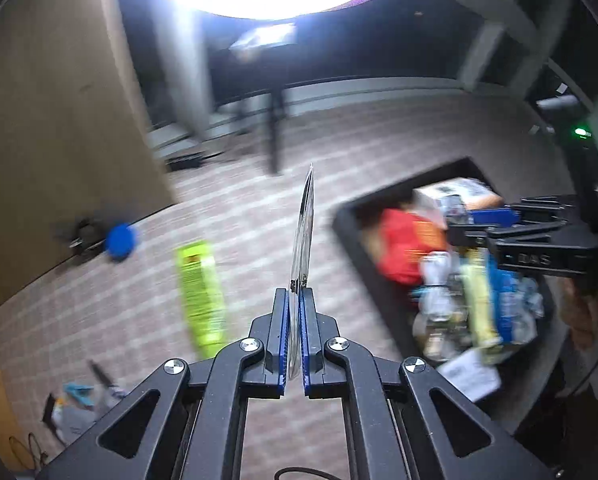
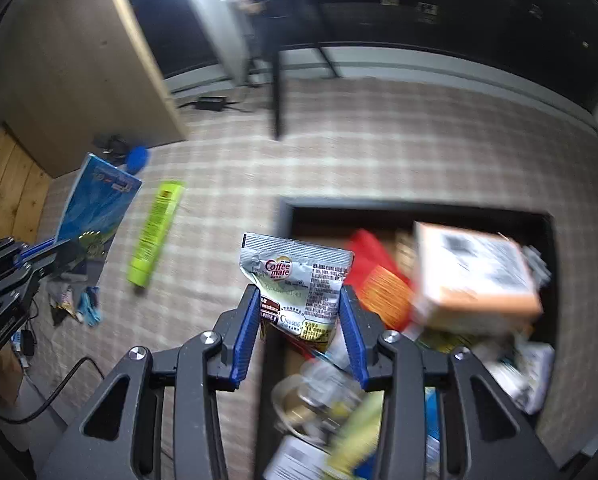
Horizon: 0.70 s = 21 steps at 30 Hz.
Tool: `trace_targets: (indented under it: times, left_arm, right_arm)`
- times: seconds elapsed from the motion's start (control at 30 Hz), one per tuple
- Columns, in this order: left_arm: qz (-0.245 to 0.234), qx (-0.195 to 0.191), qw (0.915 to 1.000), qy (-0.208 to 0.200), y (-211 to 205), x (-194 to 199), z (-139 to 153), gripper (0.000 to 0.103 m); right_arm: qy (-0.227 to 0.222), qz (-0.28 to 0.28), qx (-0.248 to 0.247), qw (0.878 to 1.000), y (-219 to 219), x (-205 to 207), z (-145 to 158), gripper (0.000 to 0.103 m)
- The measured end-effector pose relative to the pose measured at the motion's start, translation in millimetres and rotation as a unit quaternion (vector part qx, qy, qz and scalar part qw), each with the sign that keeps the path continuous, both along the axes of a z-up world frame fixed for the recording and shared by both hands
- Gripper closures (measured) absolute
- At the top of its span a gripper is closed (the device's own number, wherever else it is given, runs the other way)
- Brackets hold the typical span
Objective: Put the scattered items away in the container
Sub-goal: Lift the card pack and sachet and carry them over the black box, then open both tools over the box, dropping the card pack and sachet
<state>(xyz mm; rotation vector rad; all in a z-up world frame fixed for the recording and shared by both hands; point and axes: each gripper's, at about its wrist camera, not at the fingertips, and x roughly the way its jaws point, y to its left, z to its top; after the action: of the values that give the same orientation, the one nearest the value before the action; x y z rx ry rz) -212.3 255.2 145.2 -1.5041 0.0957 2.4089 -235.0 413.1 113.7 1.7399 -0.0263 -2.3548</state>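
Checked beige carpet (image 2: pixel 379 140) covers the floor, with a tan cabinet (image 2: pixel 79 72) and dark table legs behind. On it sits a black rectangular bin (image 2: pixel 419 205), crowded with a red pouch (image 2: pixel 373 276), an orange-edged box (image 2: pixel 475 276) and clear wrappers. The left gripper (image 1: pixel 297 300) is pinched tight on a thin, flat blue packet (image 2: pixel 99 196), seen edge-on between its pads. The right gripper (image 2: pixel 299 304) holds a crinkled silver creamer sachet (image 2: pixel 299 272) between half-spread jaws, at the bin's near edge. A glossy lime-green tube (image 2: pixel 155 228) lies on the carpet.
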Motion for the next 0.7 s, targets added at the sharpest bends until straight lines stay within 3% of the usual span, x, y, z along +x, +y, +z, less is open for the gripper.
trace_targets:
  times: [0.33,0.63,0.67,0.7]
  left_arm:
    - [-0.078,0.047,0.9958,-0.005,127,17,10,0.099]
    - [-0.119,0.043,0.9919,-0.009,199,26,10,0.097]
    - [-0.121,0.035,0.9921,-0.008,204,27,10,0.093]
    - [-0.118,0.028,0.9927,-0.006,207,27,10,0.073]
  right_arm:
    - [-0.003,-0.084,0.010,0.996,128,51,7,0.065]
    - [-0.005,-0.114,0.019,0.993,182,75,8,0.064]
    - [-0.005,-0.113,0.019,0.993,184,76,8,0.064]
    - [-0.004,-0.110,0.017,0.994,186,77,8,0.063]
